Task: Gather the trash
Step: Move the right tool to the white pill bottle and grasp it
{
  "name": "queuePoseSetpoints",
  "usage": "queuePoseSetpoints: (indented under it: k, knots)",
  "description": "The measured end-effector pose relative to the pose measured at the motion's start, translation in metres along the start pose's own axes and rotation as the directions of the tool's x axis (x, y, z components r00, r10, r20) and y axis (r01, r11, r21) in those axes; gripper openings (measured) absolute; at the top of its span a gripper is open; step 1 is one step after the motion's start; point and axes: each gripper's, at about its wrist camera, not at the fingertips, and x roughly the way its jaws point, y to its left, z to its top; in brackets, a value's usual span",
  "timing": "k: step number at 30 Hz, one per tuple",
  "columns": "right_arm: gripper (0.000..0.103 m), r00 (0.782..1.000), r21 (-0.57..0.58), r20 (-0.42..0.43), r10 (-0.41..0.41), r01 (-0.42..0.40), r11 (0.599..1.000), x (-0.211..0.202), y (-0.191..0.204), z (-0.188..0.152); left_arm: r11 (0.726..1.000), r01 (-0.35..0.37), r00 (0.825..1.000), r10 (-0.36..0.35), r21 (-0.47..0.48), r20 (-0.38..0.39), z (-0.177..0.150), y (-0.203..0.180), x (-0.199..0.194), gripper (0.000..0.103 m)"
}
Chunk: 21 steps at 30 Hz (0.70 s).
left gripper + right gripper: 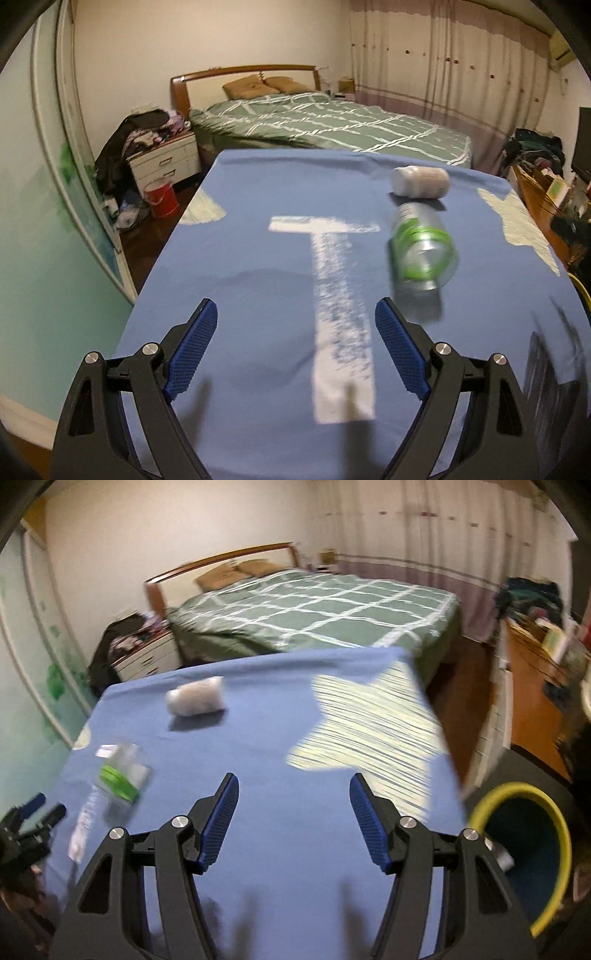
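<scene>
Both tongs, left [295, 319] and right [294, 794], gape empty over the blue surface [258, 192]. Only the right view shows the yellow-rimmed bin [554, 834]; the clear bottle [423, 247] lies nearby.

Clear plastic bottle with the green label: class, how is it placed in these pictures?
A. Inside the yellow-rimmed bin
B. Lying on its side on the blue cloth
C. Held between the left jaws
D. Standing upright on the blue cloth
B: the clear plastic bottle lies on its side on the blue cloth, just nearer than the white bottle, with no jaws touching it.
</scene>
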Motion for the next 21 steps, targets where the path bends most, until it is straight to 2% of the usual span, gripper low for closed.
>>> queuePoseSetpoints:
  k: [4,6,10,13,16,21]
  knots:
    - [0.060,0.997,-0.035,-0.028,0.071,-0.072,0.997,0.029,0.038,0.027,0.999,0.011,1.000,-0.012,-0.047,-0.027,-0.005,0.011,0.007,0.086]
    - [0.068,0.994,-0.047,-0.040,0.100,-0.102,0.994,0.045,0.054,0.040,0.999,0.006,1.000,-0.008,-0.052,-0.027,-0.005,0.013,0.008,0.086]
    - [0.084,0.995,-0.101,-0.051,0.091,-0.096,0.990,0.078,0.083,0.060,0.999,-0.007,1.000,0.006,-0.043,-0.018,-0.005,0.009,0.007,0.086]
    - [0.087,0.996,-0.139,-0.079,0.049,-0.060,0.989,0.107,0.099,0.071,0.998,-0.013,1.000,0.012,-0.055,-0.018,-0.005,0.011,0.005,0.086]
    - [0.088,0.993,-0.140,-0.108,0.056,-0.071,0.988,0.125,0.107,0.082,0.998,-0.007,1.000,0.005,-0.064,-0.030,-0.005,0.012,0.007,0.086]
    - [0.091,0.991,-0.159,-0.136,0.015,-0.036,0.987,0.148,0.112,0.089,0.997,0.006,0.999,-0.008,-0.076,-0.036,-0.005,0.013,0.008,0.086]
